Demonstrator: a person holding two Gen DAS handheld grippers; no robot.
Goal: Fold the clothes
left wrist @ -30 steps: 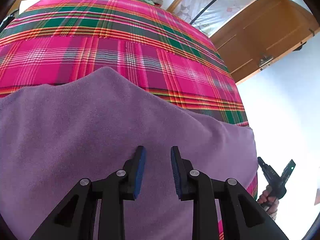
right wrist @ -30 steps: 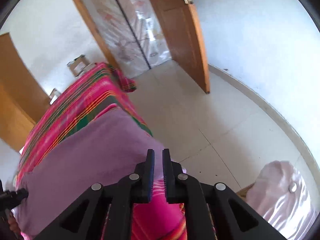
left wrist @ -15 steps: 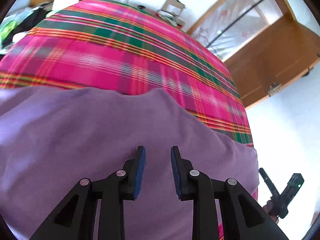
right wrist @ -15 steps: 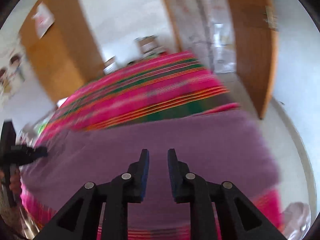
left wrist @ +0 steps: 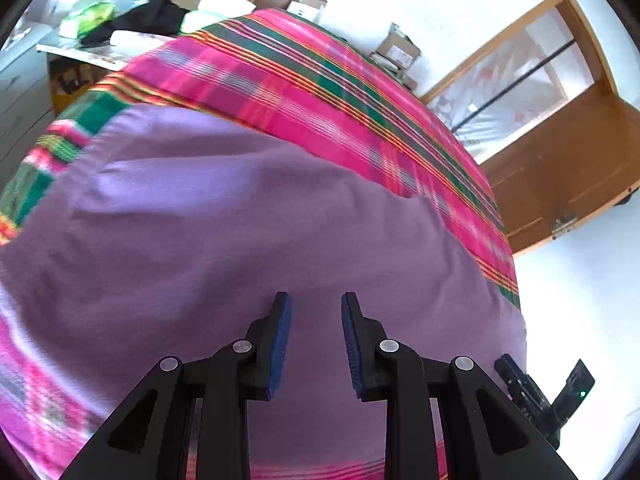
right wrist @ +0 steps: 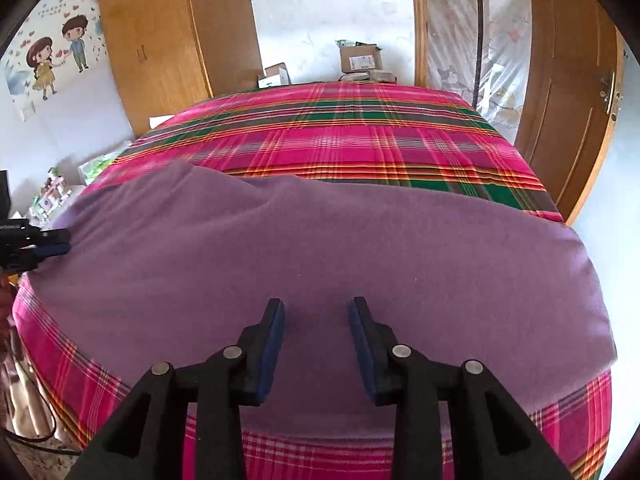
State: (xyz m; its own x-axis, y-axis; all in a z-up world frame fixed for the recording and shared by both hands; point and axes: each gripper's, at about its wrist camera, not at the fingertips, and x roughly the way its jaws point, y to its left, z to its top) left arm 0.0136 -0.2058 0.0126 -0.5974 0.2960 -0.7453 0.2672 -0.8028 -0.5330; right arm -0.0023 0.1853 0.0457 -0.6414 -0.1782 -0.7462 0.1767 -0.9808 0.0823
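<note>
While jaws gape, purple garment point(right wrist: 320, 248) inside plaid bedspread point(right wrist: 340, 136) borders.

Motion blur smears the plaid bedspread point(left wrist: 280, 92) and the left part of the purple garment point(left wrist: 200, 220) in the left wrist view; clutter beside the bed point(left wrist: 120, 24) is too soft to identify; the frame edge cuts off the right claw point(left wrist: 544, 396), and the left claw point(right wrist: 36, 242) in the other view
</note>
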